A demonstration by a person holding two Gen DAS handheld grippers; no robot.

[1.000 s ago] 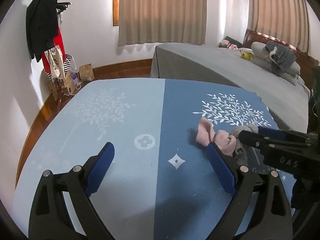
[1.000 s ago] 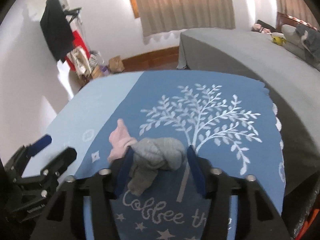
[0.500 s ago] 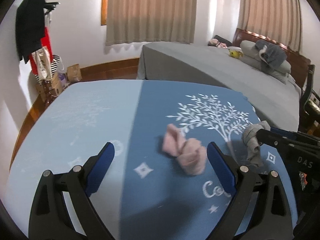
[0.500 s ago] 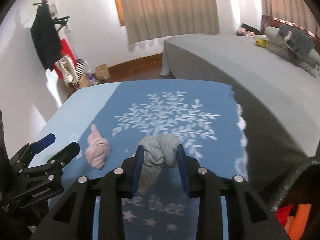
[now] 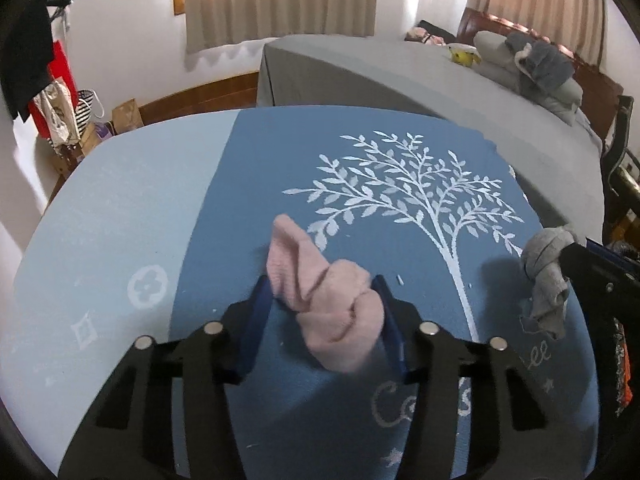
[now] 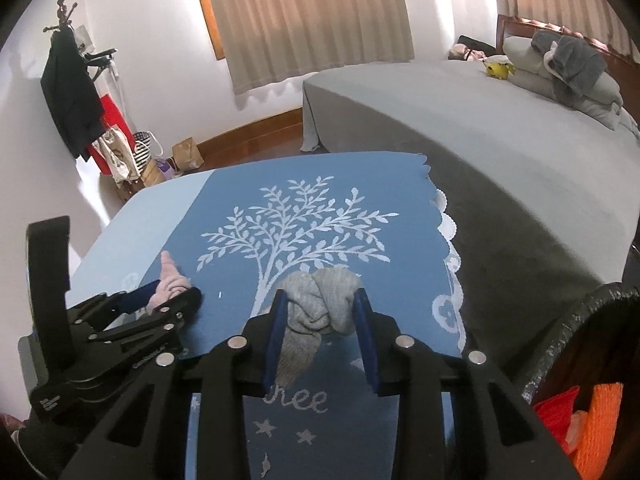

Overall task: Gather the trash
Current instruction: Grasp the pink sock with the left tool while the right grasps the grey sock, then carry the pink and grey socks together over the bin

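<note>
Looking down along the left gripper (image 5: 320,312), its blue pads have just been closing and now press on both sides of a pink knotted sock (image 5: 328,312), a soft fuzzy knit tied into a lumpy ball with one floppy tapered end sticking out toward the tree print. From the right wrist camera you can see the pink tip (image 6: 170,280) poking past the black fingers of that gripper (image 6: 160,300).

The right gripper (image 6: 320,312) has its jaws clamped on a grey knotted sock (image 6: 320,308), a ribbed, coarser-looking knit, bunched into a round knot with a limp tail hanging below the pads. In the left view the same grey bundle (image 5: 546,272) dangles at the right edge, clear of the cloth, casting a shadow beside it.

Both sit over a blue tablecloth (image 5: 248,184), flat woven stuff, darker blue on the right half and pale blue on the left, with a white leafy tree (image 6: 292,228), small stars, curly lettering and a scalloped white lace edge (image 6: 450,248). Whether the pink sock is lifted or touching the cloth I can't really tell.

Behind is a bed with a smooth grey cover (image 6: 460,120) and pleated beige curtains (image 6: 312,20).
</note>
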